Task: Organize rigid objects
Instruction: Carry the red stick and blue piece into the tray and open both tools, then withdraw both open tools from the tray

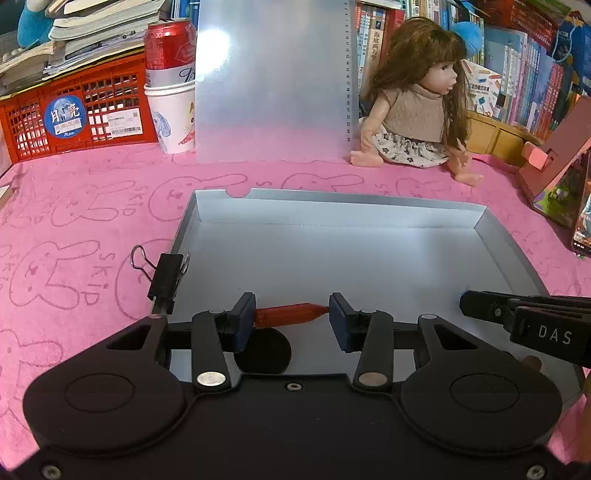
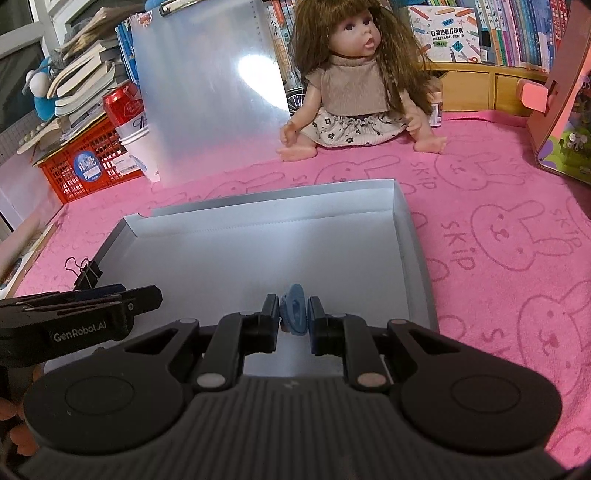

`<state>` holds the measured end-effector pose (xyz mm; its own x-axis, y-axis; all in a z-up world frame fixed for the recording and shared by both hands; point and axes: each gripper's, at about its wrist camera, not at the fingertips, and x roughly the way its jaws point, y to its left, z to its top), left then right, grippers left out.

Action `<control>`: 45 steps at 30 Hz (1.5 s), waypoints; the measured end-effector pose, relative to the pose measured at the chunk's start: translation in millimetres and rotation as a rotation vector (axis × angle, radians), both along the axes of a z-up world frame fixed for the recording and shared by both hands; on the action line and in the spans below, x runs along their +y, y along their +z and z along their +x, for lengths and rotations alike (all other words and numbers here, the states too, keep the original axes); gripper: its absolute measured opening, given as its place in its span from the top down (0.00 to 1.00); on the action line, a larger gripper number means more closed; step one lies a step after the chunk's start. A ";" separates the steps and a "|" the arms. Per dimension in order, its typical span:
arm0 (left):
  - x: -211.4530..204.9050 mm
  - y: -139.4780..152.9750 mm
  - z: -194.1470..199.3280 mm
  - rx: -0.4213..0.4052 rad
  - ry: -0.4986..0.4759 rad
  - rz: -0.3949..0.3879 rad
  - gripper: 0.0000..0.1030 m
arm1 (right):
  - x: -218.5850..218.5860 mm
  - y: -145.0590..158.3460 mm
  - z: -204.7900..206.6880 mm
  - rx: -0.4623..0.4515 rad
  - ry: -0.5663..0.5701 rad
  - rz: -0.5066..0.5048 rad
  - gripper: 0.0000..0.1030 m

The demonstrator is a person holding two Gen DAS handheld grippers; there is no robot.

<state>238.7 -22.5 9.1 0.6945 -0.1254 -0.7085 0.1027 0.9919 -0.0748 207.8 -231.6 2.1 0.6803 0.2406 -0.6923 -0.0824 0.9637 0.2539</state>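
Left gripper (image 1: 291,317) clamps red pencil-like piece (image 1: 288,314) endwise; right gripper (image 2: 293,314) pinches blue clip (image 2: 294,309). Both hover over grey tray (image 1: 491,229) near its front edge. Lower to floor, release gently, keep the 2 apart.

The phone (image 1: 583,229) is cut off by the frame's right edge; crate label (image 1: 123,123) print is too small to read.

Pink towel (image 2: 517,229): "SKIP" printed by each bunny outline. Right gripper (image 1: 546,334) side: "DAS". Left gripper (image 2: 79,326) side: "GenRobot.AI". Round blue sticker (image 1: 65,118) on red crate (image 1: 110,92): "Moon" + Chinese chars. Box (image 2: 445,35) on shelf: "POCKET LABEL PRINTER". Book spines unreadable.
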 end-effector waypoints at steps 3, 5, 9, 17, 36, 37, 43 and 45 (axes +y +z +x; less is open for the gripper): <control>-0.5 0.0 -0.4 0.001 -0.004 0.000 0.59 | 0.0 -0.6 -0.3 0.001 0.004 0.007 0.76; -0.1 0.1 -0.5 0.004 -0.006 -0.008 0.59 | 0.0 -0.7 -0.9 -0.001 0.006 0.010 0.76; 0.5 0.5 -1.5 0.002 -0.004 -0.011 0.59 | 0.7 0.6 -1.9 -0.006 0.009 0.007 0.76; 0.3 4.7 -6.0 -0.008 -0.006 -0.018 0.50 | -0.8 3.9 -5.8 -0.019 0.007 0.008 0.76; 3.5 30.4 -57.7 -0.117 -0.043 0.017 0.26 | 5.6 26.7 -50.5 -0.158 0.030 -0.064 0.33; 4.1 31.1 -60.9 -0.121 -0.045 0.017 0.25 | 6.1 28.1 -53.6 -0.167 0.033 -0.068 0.31; 7.0 33.3 -80.4 -0.133 -0.053 -0.002 0.25 | 10.6 35.0 -74.5 -0.219 0.056 -0.089 0.26; 7.1 33.4 -87.5 -0.144 -0.056 0.001 0.24 | 11.1 36.2 -80.3 -0.230 0.061 -0.088 0.25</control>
<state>151.2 -15.5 42.6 0.7806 -0.1658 -0.6026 0.1671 0.9844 -0.0544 127.5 -220.5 38.4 0.8085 0.2319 -0.5409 -0.1875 0.9727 0.1368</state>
